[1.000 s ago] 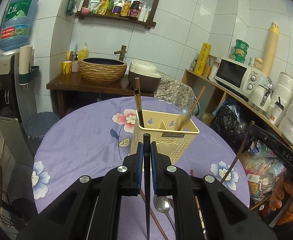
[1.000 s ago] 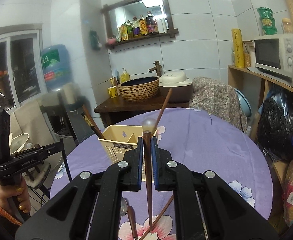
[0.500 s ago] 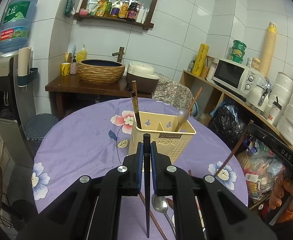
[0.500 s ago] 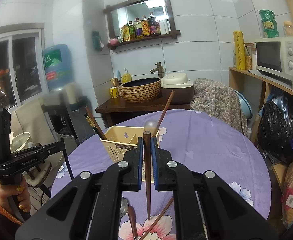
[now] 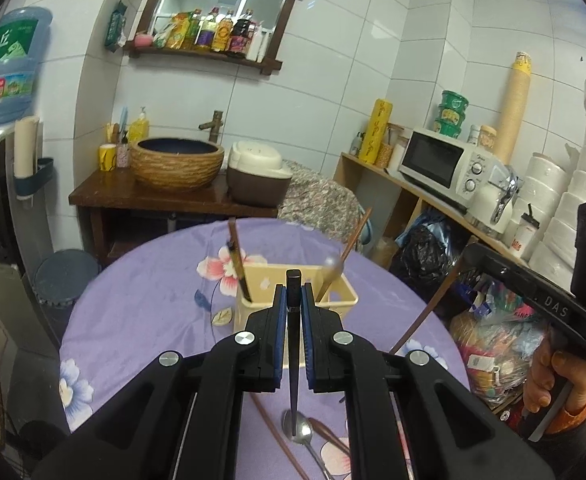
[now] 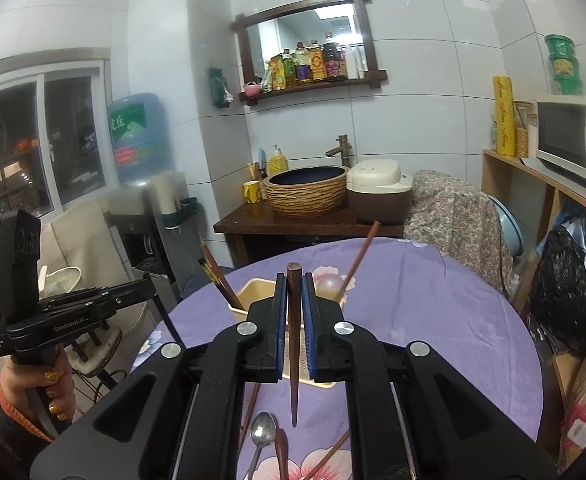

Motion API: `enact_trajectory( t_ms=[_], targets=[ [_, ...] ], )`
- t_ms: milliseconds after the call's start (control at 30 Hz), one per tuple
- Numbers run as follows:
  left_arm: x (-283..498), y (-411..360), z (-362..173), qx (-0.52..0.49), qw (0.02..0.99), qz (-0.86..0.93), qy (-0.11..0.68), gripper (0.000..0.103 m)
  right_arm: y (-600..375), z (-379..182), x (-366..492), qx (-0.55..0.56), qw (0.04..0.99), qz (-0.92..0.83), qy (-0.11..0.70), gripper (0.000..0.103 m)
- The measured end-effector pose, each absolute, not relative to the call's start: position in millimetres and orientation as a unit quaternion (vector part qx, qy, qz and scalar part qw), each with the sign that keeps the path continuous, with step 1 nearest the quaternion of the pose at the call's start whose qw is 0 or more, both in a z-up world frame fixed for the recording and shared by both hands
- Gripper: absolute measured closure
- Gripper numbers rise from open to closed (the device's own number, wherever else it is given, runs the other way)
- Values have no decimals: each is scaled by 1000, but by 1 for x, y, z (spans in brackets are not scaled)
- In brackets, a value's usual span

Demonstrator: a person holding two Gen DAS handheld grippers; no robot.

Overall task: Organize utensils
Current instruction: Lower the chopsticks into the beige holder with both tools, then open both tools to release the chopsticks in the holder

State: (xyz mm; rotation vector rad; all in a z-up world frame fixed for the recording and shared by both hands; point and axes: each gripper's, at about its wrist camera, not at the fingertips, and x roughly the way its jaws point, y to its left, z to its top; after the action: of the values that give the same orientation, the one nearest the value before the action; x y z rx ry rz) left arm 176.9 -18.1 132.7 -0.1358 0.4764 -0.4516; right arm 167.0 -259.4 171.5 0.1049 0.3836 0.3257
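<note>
Both grippers have risen since the earlier frames: each held chopstick tip, close to the purple cloth before, now hangs clear above the utensils lying on the desk point(image 5: 141, 320).

Left side: the left gripper point(image 5: 293, 300) is closed on a dark chopstick point(image 5: 293, 344), clamped between the blue pads. The stick hangs roughly vertical in the left wrist view, its blunt end above the jaws and its tip pointing down over a metal spoon point(image 5: 303, 434) on the cloth. The cream utensil holder point(image 5: 345, 300) stands directly beyond the jaws and now sits lower in the view, with the gripper partly covering it. It already contains dark chopsticks point(image 5: 237, 260) in its left compartment and a spoon point(image 5: 333, 266) with a brown chopstick point(image 5: 353, 236) towards the right.

Right side: the right gripper point(image 6: 293, 304) is closed on a reddish-brown chopstick point(image 6: 293, 348), held the same way, tip down. Below it a spoon point(image 6: 263, 438), a wooden handle and further chopsticks lie loose on the cloth.

Meaning for the task: both pickups appear complete and both sticks are lifted free. The remaining step is judged to be carrying each stick forward over the holder rim and lowering it, tip first, into the compartment with the other chopsticks. The sticks hang well below the jaws, so more height may be needed to clear the rim. Several utensils remain to be sorted.
</note>
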Motion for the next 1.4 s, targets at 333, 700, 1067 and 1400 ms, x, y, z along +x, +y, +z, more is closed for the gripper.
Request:
enact_trajectory(
  t_ms=[333,700,1067,1400],
  targets=[
    [196,-30,231,-60,959,-229,156,94,-242,273,194,19,977,158,145,95],
    [253,-51,215,-54,969,-165,176,94,-229,255,257,17,977,126,173,95],
    [276,-66,128,-43,950,-163,264,94,-226,164,284,39,961,127,244,95],
    [271,-66,114,-34,950,-155,269,88,-242,135,287,71,959,121,247,93]
  ],
)
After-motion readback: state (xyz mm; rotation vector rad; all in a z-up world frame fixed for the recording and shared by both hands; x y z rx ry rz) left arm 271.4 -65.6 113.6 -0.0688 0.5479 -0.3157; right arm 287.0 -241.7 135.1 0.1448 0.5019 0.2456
